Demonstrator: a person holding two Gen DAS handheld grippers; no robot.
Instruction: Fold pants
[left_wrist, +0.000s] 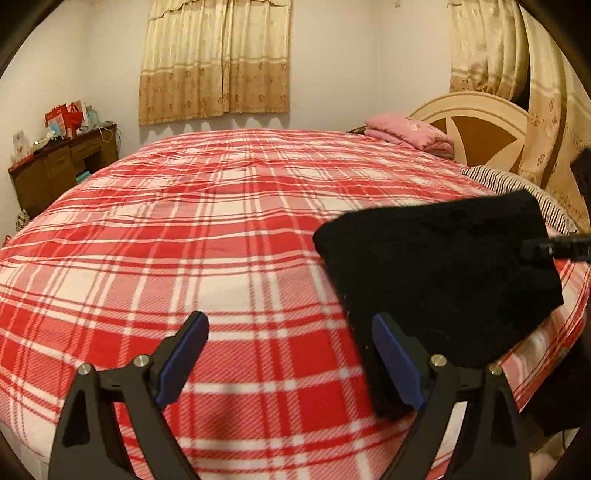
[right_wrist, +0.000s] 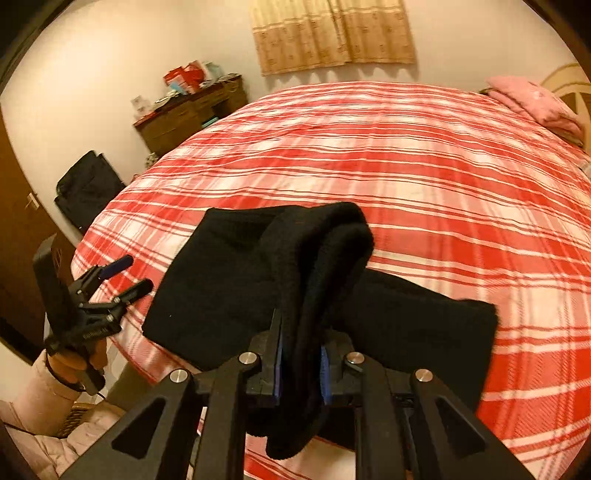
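Right wrist view gave us the clearest read: black fleecy knit pants (right_wrist: 229, 280) lay partly folded on the near edge of the red-and-white plaid blanket (right_wrist: 424, 177) covering the bed, and one thick bunched fold of them rose off the pile and ran between the pads of the right gripper (right_wrist: 301, 363). We logged that claw as clamped on the fabric, pads pressing both sides of the fold, loose end hanging below the jaws. From the left wrist view the same pants (left_wrist: 436, 273) sat to the right of the left gripper (left_wrist: 290, 354), whose blue pads stood wide apart over bare plaid with nothing between them; its right finger overlapped the pants' near edge in the picture, contact we could not tell. In the right wrist view that left gripper (right_wrist: 127, 273) showed beside the pants' left edge, held in a hand (right_wrist: 79, 363) in a pale pink sleeve.

We judged the step as mid-fold: one end lifted for carrying over the flat part. The next move seemed to call for laying the held fold across the pile, edges aligned, with the free claw pinning or taking a corner.

Outward: folded pink bedding (left_wrist: 410, 133) by the cream headboard (left_wrist: 476, 110), beige patterned curtains (left_wrist: 214, 59), a cluttered brown wooden desk (right_wrist: 192, 114).
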